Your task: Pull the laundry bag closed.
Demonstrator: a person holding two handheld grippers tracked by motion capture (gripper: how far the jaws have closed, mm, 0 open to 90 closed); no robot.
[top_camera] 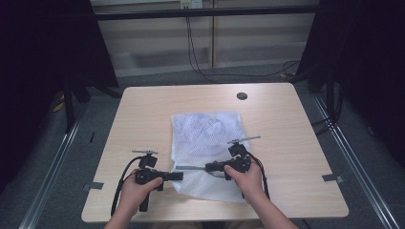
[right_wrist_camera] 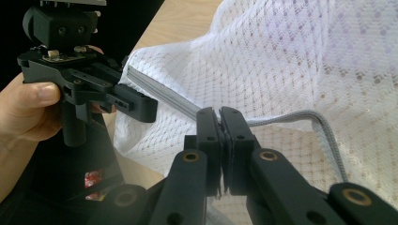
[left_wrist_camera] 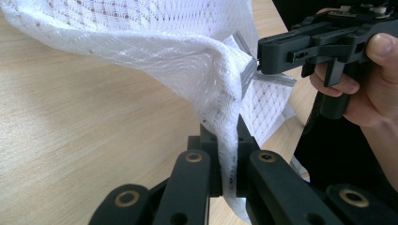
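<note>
A: Why were both grippers on the white mesh bag [top_camera: 206,143]?
B: The left gripper [left_wrist_camera: 224,164] clenched its mesh corner; the right gripper [right_wrist_camera: 220,140] pinched the grey zipper edge [right_wrist_camera: 300,117], apparently to tension it above the bench [top_camera: 143,119].

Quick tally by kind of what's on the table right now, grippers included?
Mesh bag: 1, white
Grippers: 2, black, left gripper and right gripper, both clamped on the bag's near edge
Total: 3
</note>
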